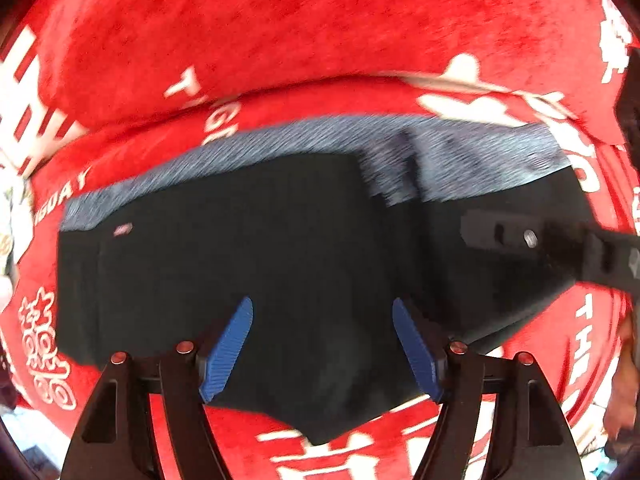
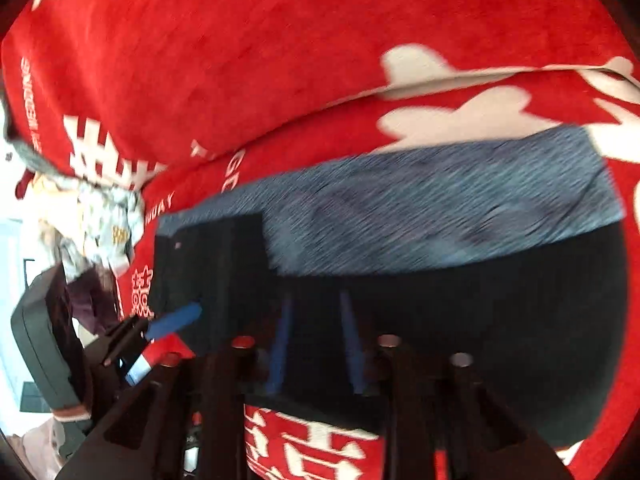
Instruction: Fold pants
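Observation:
Black pants [image 1: 280, 240] lie partly folded on a red blanket [image 1: 280, 20], with a grey heathered layer [image 1: 460, 152] showing along the far edge. My left gripper [image 1: 322, 308] hovers over the near part of the pants, its blue pads [image 1: 228, 348] wide apart and empty. My right gripper [image 2: 316, 304] is over the pants [image 2: 480, 300] with its blue fingers [image 2: 282, 340] a small gap apart, nothing seen between them. The right gripper's body shows at the right of the left wrist view [image 1: 560, 248]; the left gripper's blue pad shows in the right wrist view [image 2: 176, 320].
The red blanket [image 2: 240, 40] with white lettering covers the surface and bunches up behind the pants. A pile of light clothes [image 2: 92, 220] and a dark grey bag or seat [image 2: 40, 344] sit at the left edge.

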The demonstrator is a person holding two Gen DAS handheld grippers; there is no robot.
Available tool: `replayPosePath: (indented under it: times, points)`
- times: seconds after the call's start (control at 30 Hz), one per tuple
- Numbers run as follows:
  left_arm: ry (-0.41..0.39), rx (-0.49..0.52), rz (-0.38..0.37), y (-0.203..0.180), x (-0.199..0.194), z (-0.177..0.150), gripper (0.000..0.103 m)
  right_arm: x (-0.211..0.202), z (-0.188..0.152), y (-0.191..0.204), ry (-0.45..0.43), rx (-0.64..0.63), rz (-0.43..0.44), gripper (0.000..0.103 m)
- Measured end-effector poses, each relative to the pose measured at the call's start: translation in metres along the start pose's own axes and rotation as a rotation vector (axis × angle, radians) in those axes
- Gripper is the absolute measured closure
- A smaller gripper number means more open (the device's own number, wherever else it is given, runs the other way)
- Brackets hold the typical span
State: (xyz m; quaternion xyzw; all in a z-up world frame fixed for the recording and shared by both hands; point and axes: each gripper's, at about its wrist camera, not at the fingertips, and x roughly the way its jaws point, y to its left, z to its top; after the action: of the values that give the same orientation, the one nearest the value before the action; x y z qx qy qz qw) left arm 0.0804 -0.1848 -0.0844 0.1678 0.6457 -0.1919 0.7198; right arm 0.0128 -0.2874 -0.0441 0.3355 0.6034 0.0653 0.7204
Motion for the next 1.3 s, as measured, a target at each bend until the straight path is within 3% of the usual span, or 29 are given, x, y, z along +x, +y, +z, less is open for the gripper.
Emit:
replayPosePath:
  times: [0.07,0.17,0.4,0.77,0.8,0.83,0.87,1.23,1.3]
  points:
    - [0.032,-0.027,0.023,0.012,0.006,-0.006,0.029,0.015,-0.012,0.008,0.046,-0.012,-0.026,0.064]
    - [0.038,-0.076,0.017,0.028,0.007,-0.014,0.029,0.017,-0.018,0.014,0.032,-0.034,-0.084,0.064]
    - [0.038,-0.124,0.002,0.057,0.002,-0.03,0.029,0.001,-0.029,0.01,0.045,-0.007,-0.098,0.062]
    - [0.044,-0.198,0.001,0.098,-0.004,-0.052,0.027,-0.004,-0.051,0.042,0.068,-0.031,-0.144,0.036]
    - [0.046,-0.207,-0.005,0.104,-0.004,-0.056,0.021,-0.003,-0.052,0.045,0.072,-0.033,-0.145,0.035]
    - [0.045,-0.216,-0.008,0.108,-0.004,-0.059,0.007,-0.002,-0.052,0.047,0.077,-0.036,-0.147,0.032]
    - [0.041,-0.226,-0.007,0.106,-0.002,-0.057,0.004,-0.001,-0.054,0.051,0.082,-0.043,-0.151,0.03]
    - [0.06,-0.302,-0.026,0.154,-0.018,-0.096,0.004,0.012,-0.06,0.093,0.087,-0.162,-0.233,0.013]
    - [0.063,-0.319,-0.028,0.164,-0.019,-0.102,0.004,0.016,-0.062,0.101,0.087,-0.192,-0.249,0.001]
